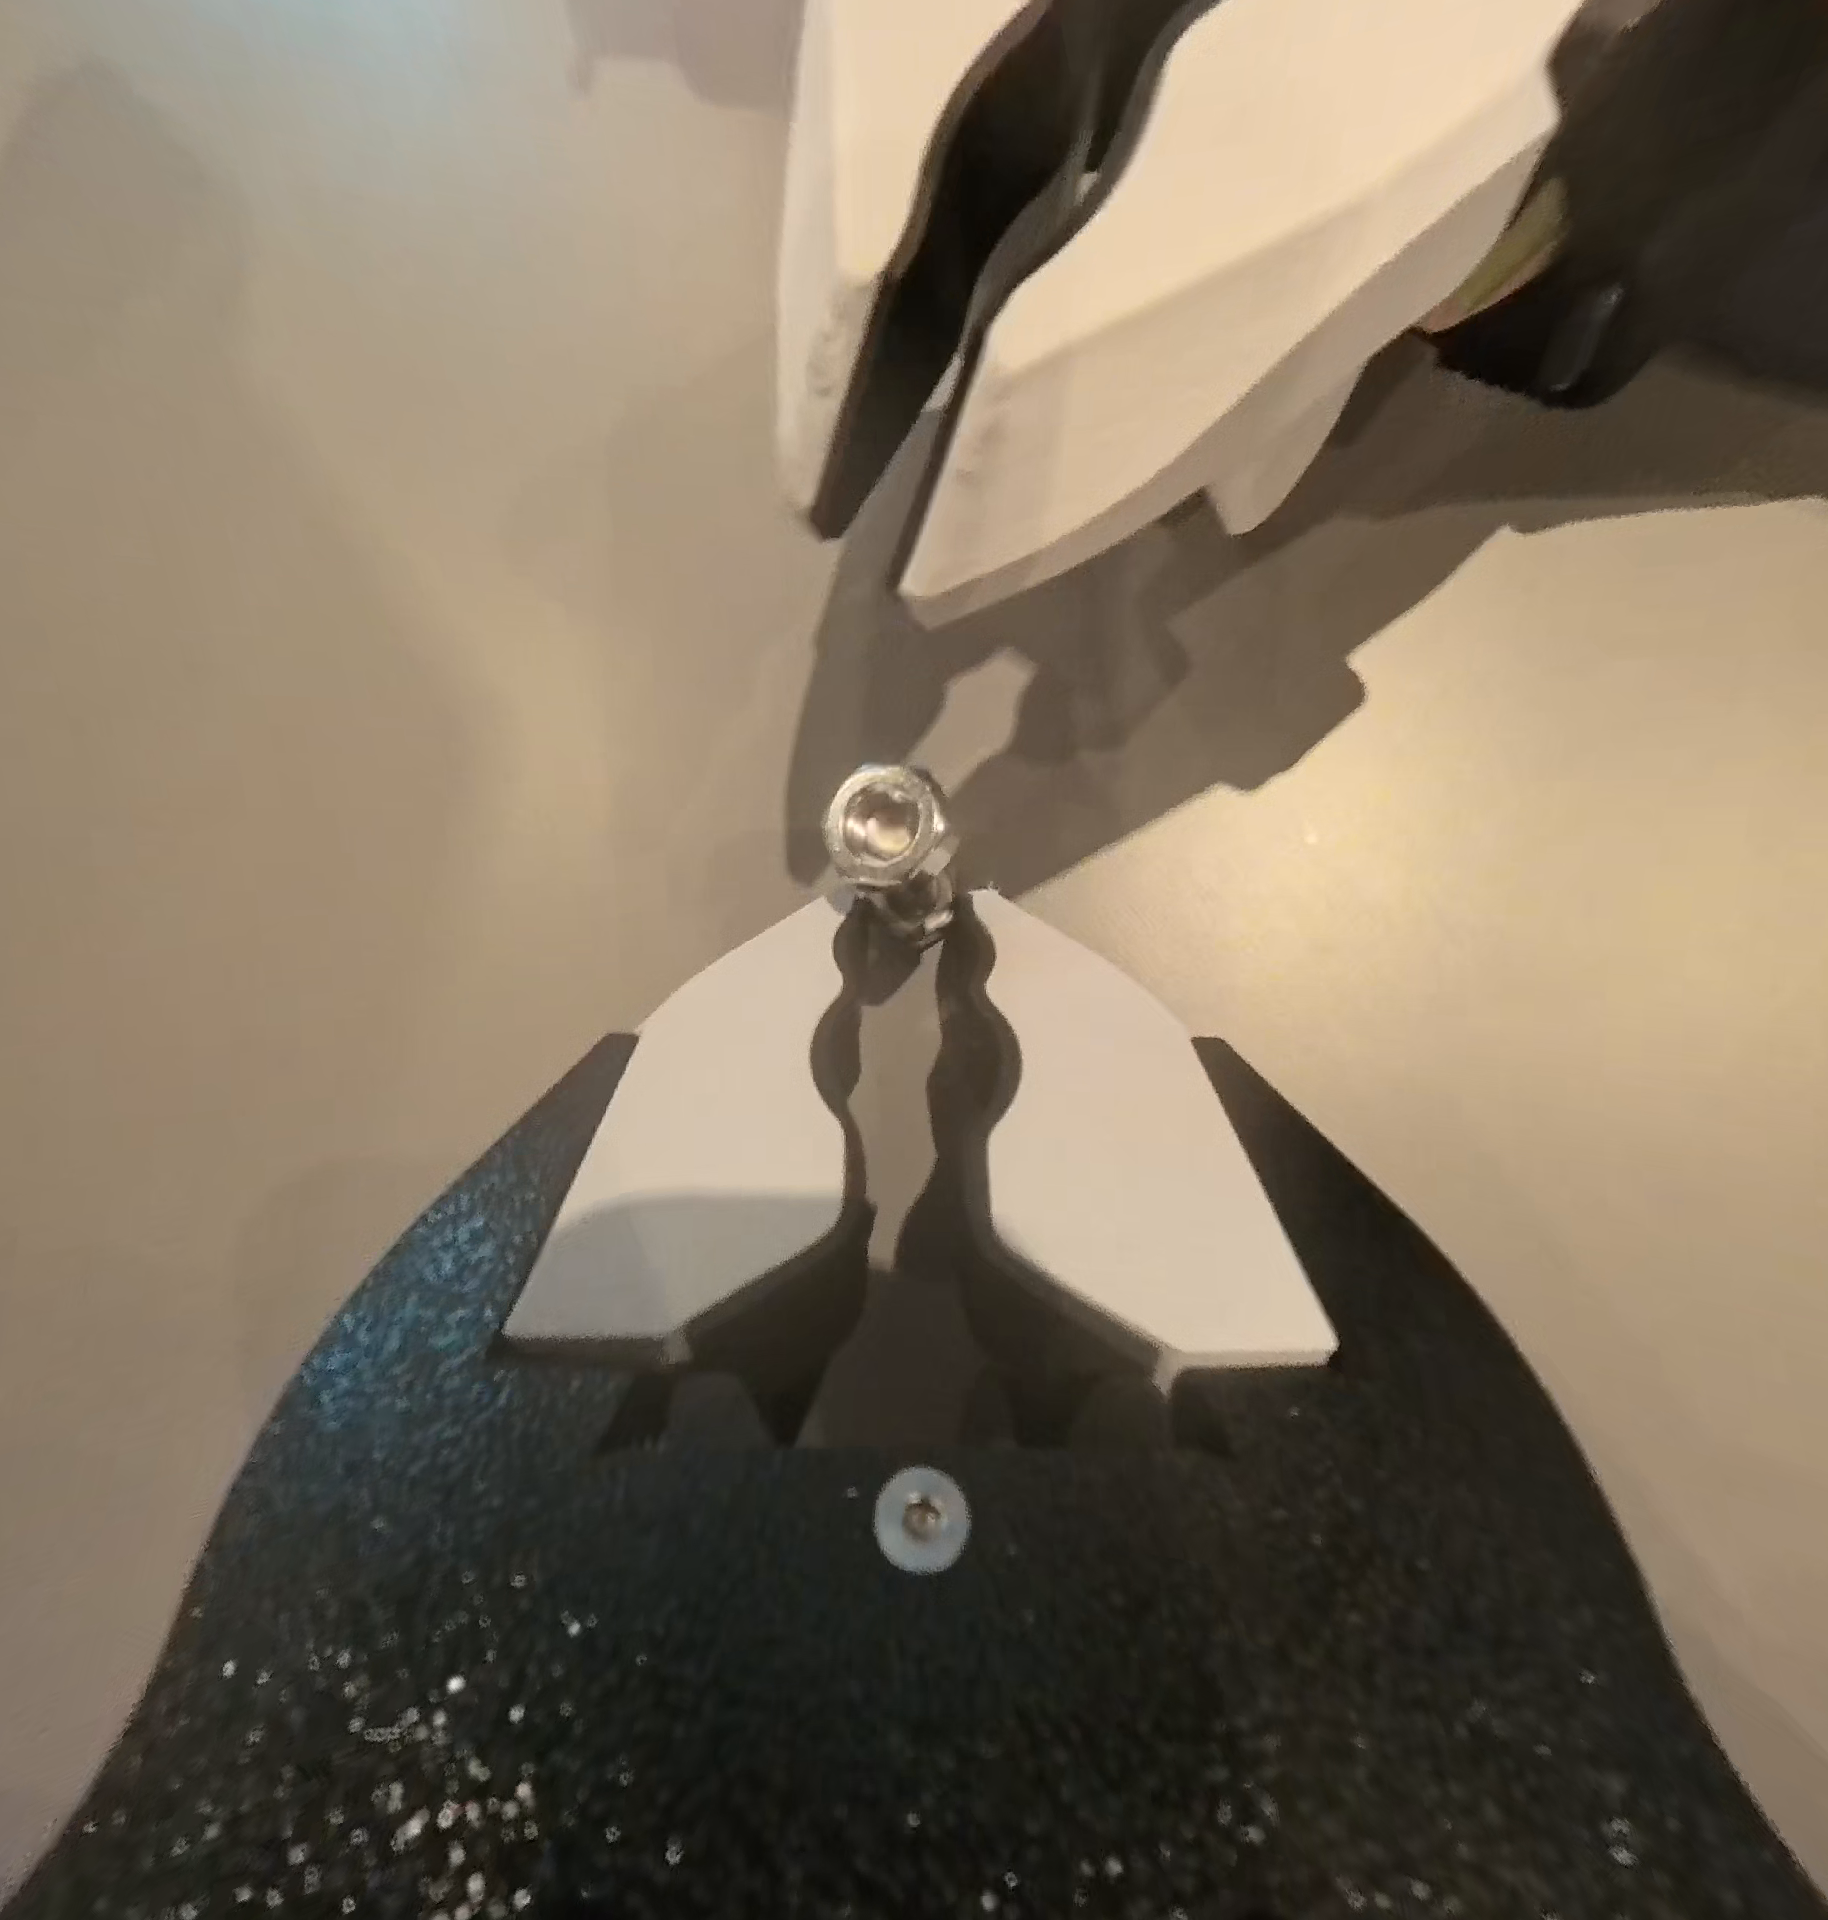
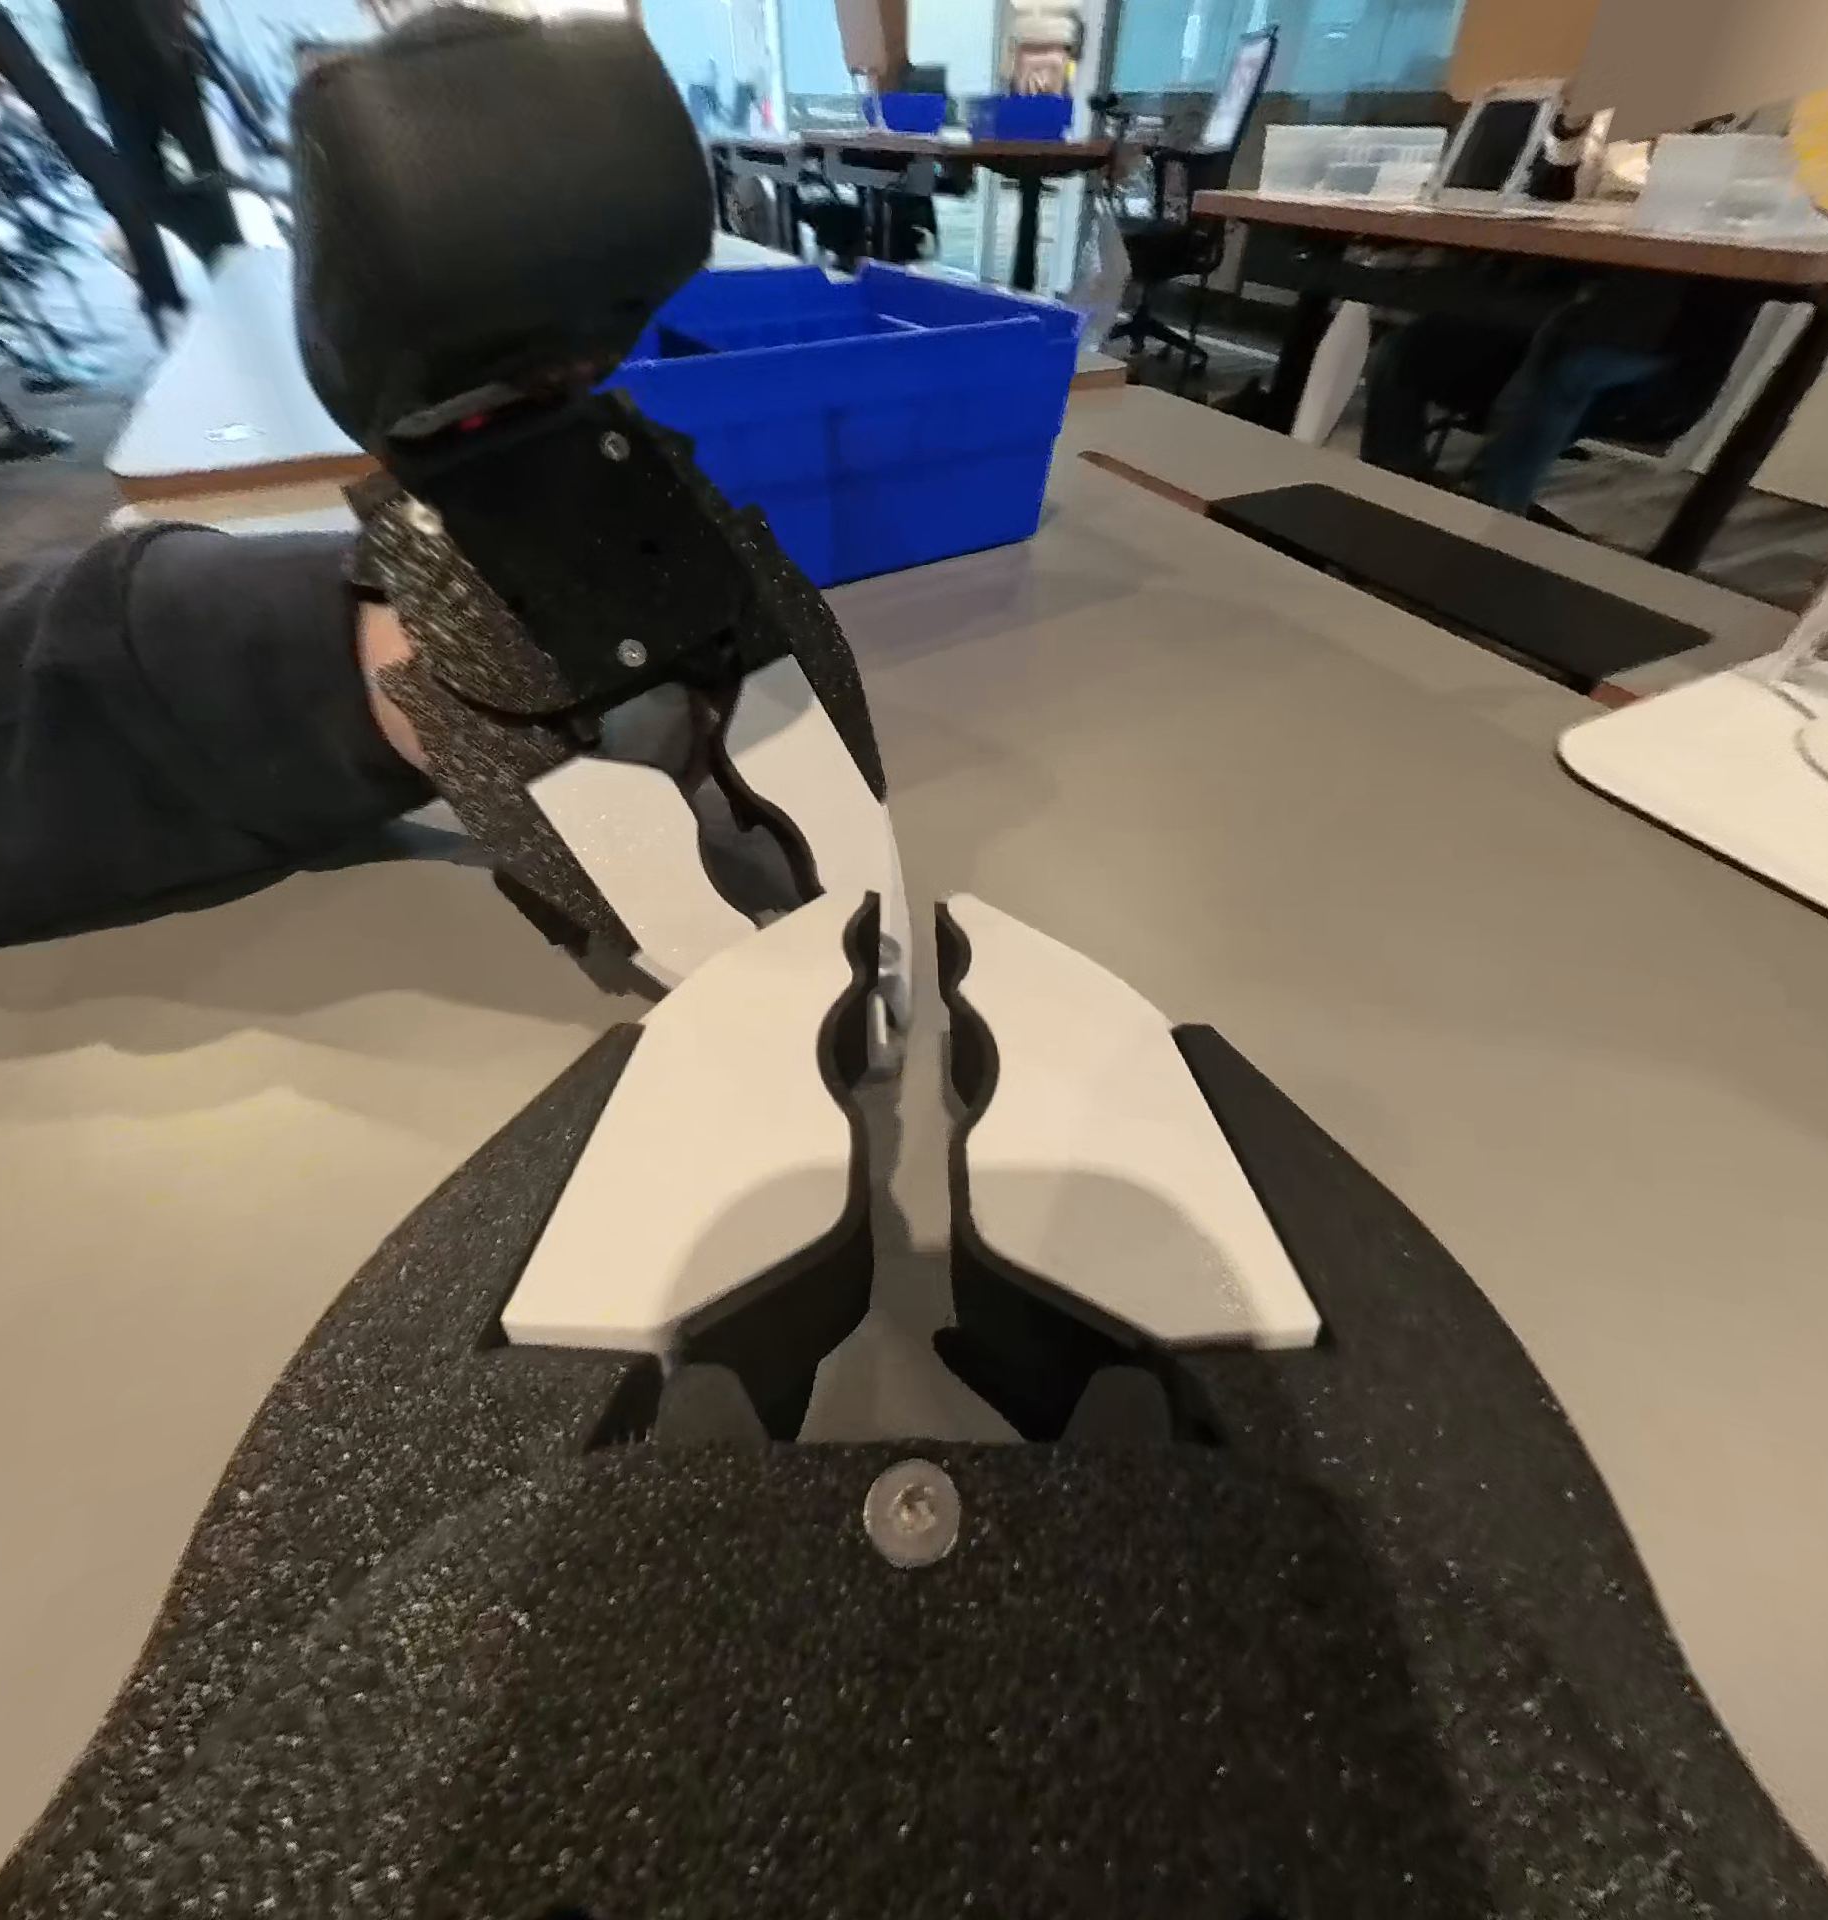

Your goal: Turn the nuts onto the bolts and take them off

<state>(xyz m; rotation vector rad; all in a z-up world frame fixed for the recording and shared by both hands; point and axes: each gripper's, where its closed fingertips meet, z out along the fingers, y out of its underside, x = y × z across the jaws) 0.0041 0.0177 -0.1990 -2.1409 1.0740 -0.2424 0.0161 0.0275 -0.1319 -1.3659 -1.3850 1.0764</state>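
Observation:
In the left wrist view my left gripper [image 1: 899,906] is shut on a small silver bolt [image 1: 918,914] and holds it upright above the grey table [image 1: 370,727]. A silver hex nut [image 1: 882,831] sits on the bolt's end, facing the camera. My right gripper [image 1: 874,561] hovers beyond the nut, apart from it, with a narrow gap between its fingers and nothing in them. In the right wrist view my right gripper [image 2: 905,920] points at the left gripper, and the bolt with its nut [image 2: 886,997] shows through the gap. One white finger [image 2: 894,862] of the left gripper reaches down to it.
A blue plastic bin [image 2: 868,416] stands at the back of the table. A black mat [image 2: 1461,582] and a white board [image 2: 1720,769] lie to the right. A person's dark sleeve [image 2: 141,727] rests on the table at the left. Other desks stand farther back. The gap from one gripper's tips to the other's is roughly 7 cm.

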